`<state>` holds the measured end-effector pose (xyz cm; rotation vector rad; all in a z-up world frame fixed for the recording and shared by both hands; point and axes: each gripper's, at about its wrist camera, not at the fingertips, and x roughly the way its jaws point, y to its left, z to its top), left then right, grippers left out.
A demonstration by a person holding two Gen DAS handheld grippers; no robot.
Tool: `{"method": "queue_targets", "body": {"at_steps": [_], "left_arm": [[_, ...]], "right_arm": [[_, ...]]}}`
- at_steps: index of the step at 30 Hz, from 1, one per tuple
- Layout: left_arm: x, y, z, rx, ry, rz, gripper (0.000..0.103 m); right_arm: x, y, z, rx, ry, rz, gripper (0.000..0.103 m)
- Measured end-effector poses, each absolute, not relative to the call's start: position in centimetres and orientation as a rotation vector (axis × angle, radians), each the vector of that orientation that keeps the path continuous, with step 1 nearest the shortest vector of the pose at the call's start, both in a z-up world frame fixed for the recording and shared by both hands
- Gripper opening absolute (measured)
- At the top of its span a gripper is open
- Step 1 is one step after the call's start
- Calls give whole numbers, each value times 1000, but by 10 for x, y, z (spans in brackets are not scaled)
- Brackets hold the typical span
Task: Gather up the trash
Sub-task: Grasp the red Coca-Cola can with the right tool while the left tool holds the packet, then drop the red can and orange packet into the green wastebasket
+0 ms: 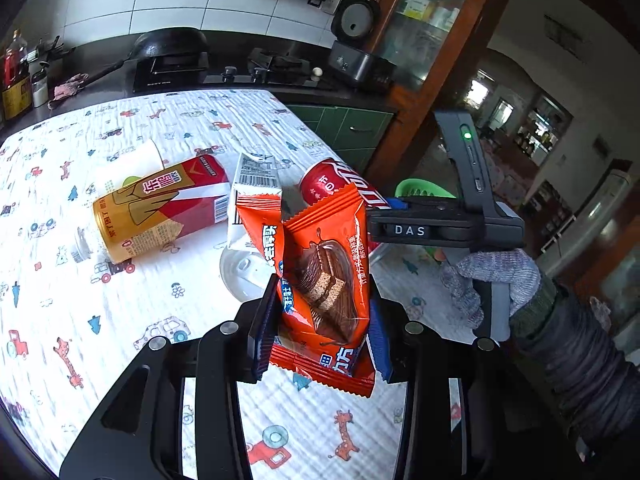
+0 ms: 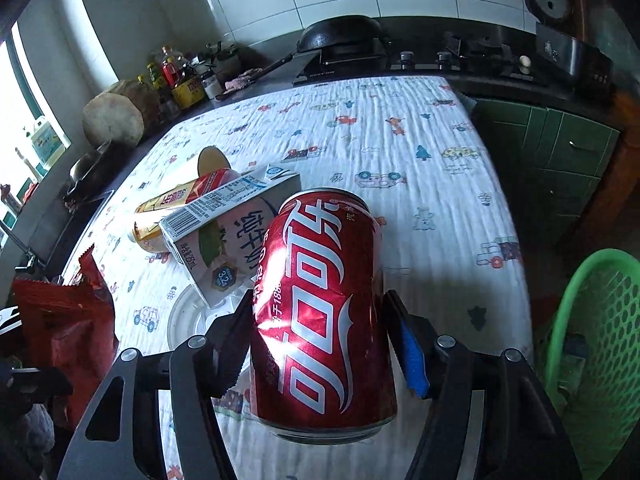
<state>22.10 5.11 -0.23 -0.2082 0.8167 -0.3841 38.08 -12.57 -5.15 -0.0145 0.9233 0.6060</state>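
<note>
1. In the left wrist view, the left gripper [image 1: 322,320] is clenching an orange snack wrapper [image 1: 332,276] between its two fingers, the wrapper standing upright above the patterned tablecloth [image 1: 120,312].
2. In the right wrist view, the right gripper [image 2: 320,328] is grasping a red cola can [image 2: 320,312]; its left finger is pressing the can's dented side, and the blue pad on the right finger is sitting at the can's other side, though contact there is hard to judge. No earlier view is given.
3. Only the left wrist view is showing the gloved hand [image 1: 492,280] that is holding the right gripper's handle, at the near right edge of the table.
4. Only the right wrist view is showing the green perforated basket [image 2: 592,344], standing off the table's right edge, near the can.
5. Just beyond both grippers a white lid [image 2: 188,320] is lying flat, with a white milk carton [image 2: 228,232] resting partly over it.
6. Left of the carton a gold and red can [image 1: 160,212] is lying on its side, and a paper cup [image 1: 136,160] is lying just behind it.
7. The far half of the tablecloth is lying bare, giving open room up to the far edge, where the dark stove counter [image 2: 400,64] is running along.
</note>
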Motion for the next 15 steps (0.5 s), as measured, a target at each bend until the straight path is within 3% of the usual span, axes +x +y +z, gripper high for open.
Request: {"method": "queue_targets", "body": {"at_steps": [9, 15], "left_arm": [[246, -7, 10, -163, 822, -482, 39], [275, -59, 18, -120, 831, -546, 39]], "right_arm": [[379, -247, -33, 35, 868, 427, 61], [398, -340, -58, 63, 910, 254, 61]]}}
